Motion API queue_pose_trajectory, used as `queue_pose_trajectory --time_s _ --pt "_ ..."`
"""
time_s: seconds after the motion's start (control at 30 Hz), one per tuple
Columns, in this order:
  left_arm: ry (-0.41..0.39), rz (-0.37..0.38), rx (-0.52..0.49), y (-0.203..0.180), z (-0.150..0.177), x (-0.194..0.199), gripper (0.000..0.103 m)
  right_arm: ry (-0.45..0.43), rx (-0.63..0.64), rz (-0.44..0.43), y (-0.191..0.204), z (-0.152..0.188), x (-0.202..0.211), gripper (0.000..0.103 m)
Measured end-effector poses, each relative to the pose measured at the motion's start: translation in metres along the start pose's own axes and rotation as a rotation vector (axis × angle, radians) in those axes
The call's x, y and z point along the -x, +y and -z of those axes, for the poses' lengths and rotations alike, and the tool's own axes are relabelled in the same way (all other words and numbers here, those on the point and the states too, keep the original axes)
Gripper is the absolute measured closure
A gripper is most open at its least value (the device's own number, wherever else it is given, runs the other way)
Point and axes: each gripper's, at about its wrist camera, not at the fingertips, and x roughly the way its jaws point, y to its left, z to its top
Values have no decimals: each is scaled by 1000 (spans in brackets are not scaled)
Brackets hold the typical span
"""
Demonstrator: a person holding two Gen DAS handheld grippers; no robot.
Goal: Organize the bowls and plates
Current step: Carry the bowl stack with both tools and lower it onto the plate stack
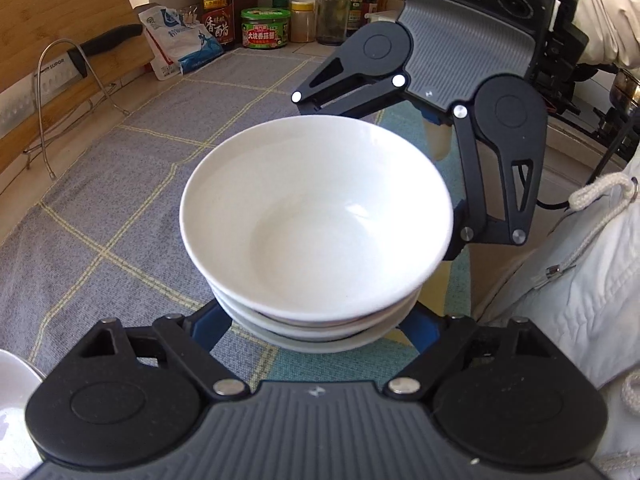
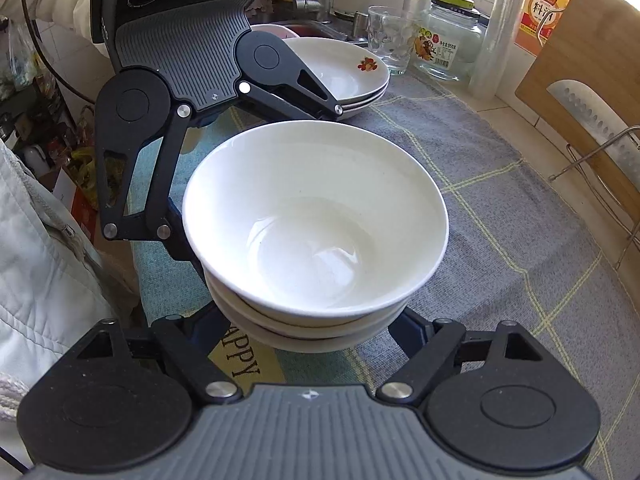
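Observation:
A stack of three white bowls [image 1: 316,216] [image 2: 316,216] sits between both grippers above a grey checked cloth [image 1: 120,200]. My left gripper [image 1: 316,332] grips the stack low on its near side, its blue fingers [image 1: 208,324] disappearing under the bowls. Opposite it, my right gripper [image 1: 380,172] clasps the far side. In the right wrist view the roles mirror: the right gripper [image 2: 316,332] is in front and the left gripper [image 2: 256,184] behind. All pads are hidden by the bowls. Two stacked plates with a flower print [image 2: 344,68] lie further back on the cloth.
A knife [image 1: 80,52] rests in a wire rack against a wooden board [image 1: 60,8]. Sauce bottles [image 1: 216,4], a green tin [image 1: 265,28] and a salt bag [image 1: 180,40] line the back. A glass [image 2: 390,38] and jar [image 2: 448,44] stand near the plates. A person's white jacket [image 1: 580,280] is close by.

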Motion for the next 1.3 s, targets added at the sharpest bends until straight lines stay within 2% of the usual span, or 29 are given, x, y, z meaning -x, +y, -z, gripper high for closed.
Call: queue_pose_trajectory --time_s 0.43,0.77,0.97,1.3 --pt "4 5 -21 0 1 1 17 7 0 -20 -3 -1 0 15" --pt "-12 -19 6 3 -1 12 17 13 14 -35 -8 -12 2 15" --pt "-36 -70 40 9 -2 36 17 -2 72 -50 -14 -34 6 15" --pt "-68 -233 120 16 16 87 17 -50 223 -95 -21 -98 -13 15"
